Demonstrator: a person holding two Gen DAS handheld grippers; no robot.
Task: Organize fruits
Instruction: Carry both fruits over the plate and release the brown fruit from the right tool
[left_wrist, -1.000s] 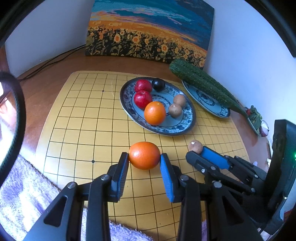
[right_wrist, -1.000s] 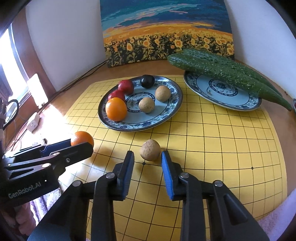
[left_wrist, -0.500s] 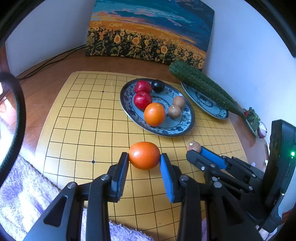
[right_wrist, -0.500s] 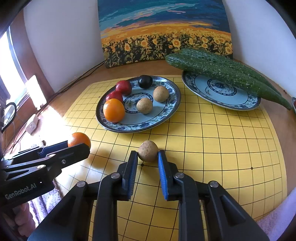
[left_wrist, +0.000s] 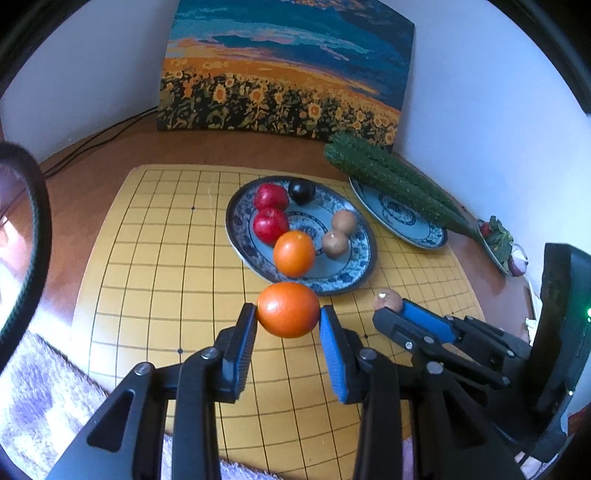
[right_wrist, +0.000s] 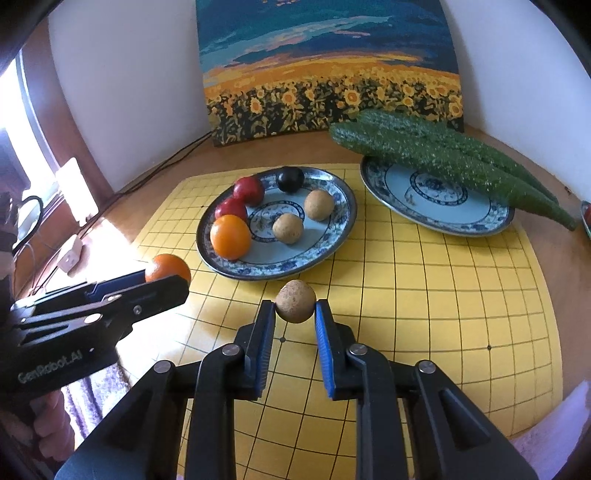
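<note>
Clamping an orange, the left gripper; right gripper grips a brown fruit.

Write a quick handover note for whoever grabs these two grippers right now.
Left gripper: shut on an orange.
Right gripper: shut on a small brown fruit.
Done: fruit plate holds two red fruits, one dark fruit, one orange, two brown fruits.
Other plate carries the cucumbers.
Left: set both held fruits on the fruit plate.
</note>
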